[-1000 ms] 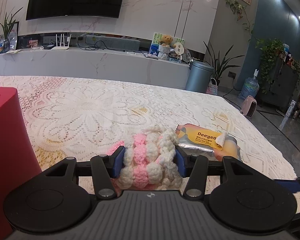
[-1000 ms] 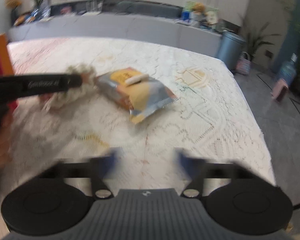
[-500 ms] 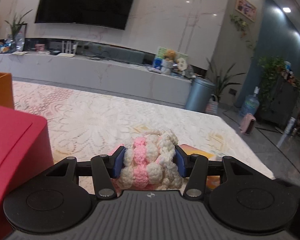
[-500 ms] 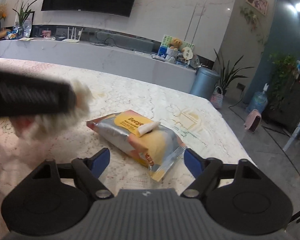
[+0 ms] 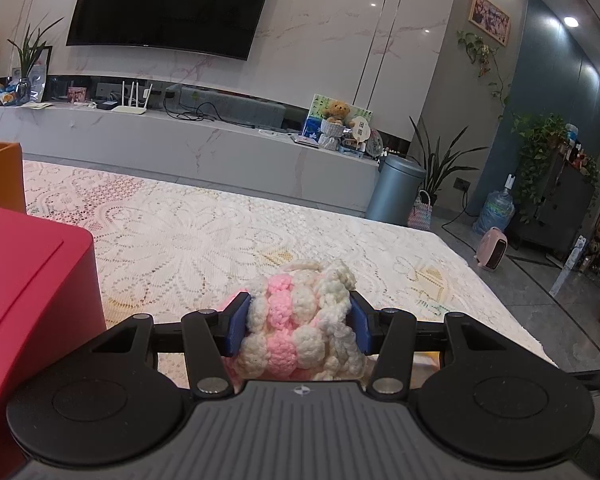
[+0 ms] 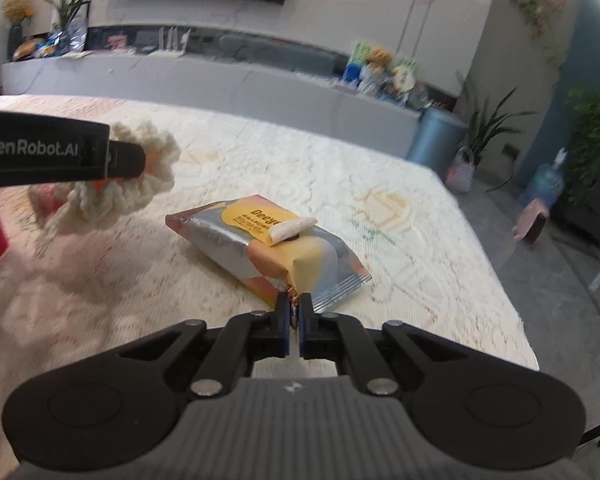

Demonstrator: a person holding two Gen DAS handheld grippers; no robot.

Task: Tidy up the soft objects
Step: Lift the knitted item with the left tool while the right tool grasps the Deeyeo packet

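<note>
Left claw [image 5: 298, 322] clamped on pink-and-white crocheted toy [image 5: 300, 320], raised clear of the lace-covered surface [image 5: 188, 248], probably for carrying to the red box [image 5: 32, 280] just left of that claw. Right claw [image 6: 294, 320] clenched on the crimped near corner of the wipes pack [image 6: 272, 244], which lay flat ahead of it; thin seam likely chosen as easiest hold on a floppy pack.
</note>
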